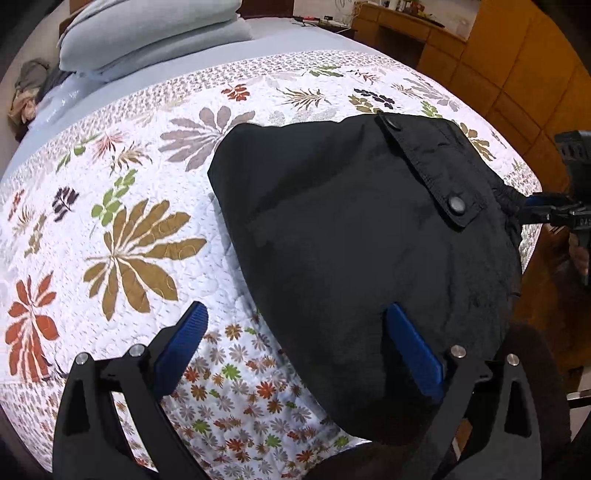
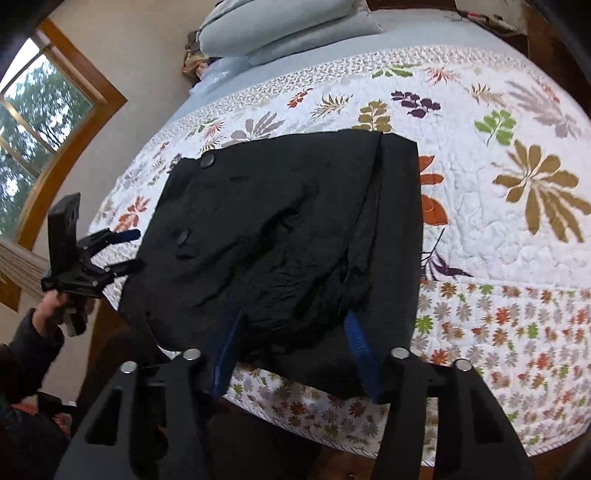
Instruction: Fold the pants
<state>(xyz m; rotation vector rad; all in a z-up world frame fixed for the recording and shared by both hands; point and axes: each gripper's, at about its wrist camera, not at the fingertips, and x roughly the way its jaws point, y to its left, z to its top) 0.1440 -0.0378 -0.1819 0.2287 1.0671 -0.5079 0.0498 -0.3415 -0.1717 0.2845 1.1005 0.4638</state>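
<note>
pants [image 1: 351, 236]: black, folded in a bundle, on quilt at the bed's near edge, pocket flap with two snaps up
bed [image 1: 110, 206]: floral quilt, grey pillows [image 1: 155, 33] at far end
left gripper [image 1: 295, 325]: jaws apart, over bundle's edge
right gripper [image 2: 291, 325]: jaws apart, at bundle's near edge

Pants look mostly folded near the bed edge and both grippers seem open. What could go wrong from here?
1. The black pants lie close to the quilt edge, with a corner seemingly overhanging at the left gripper's side; a tug toward you might slide them off.
2. The right gripper is open over bunched fabric; closing here may catch only the top layer and undo the fold.
3. The flap with snap buttons may crease or bulge if folded over.
</note>
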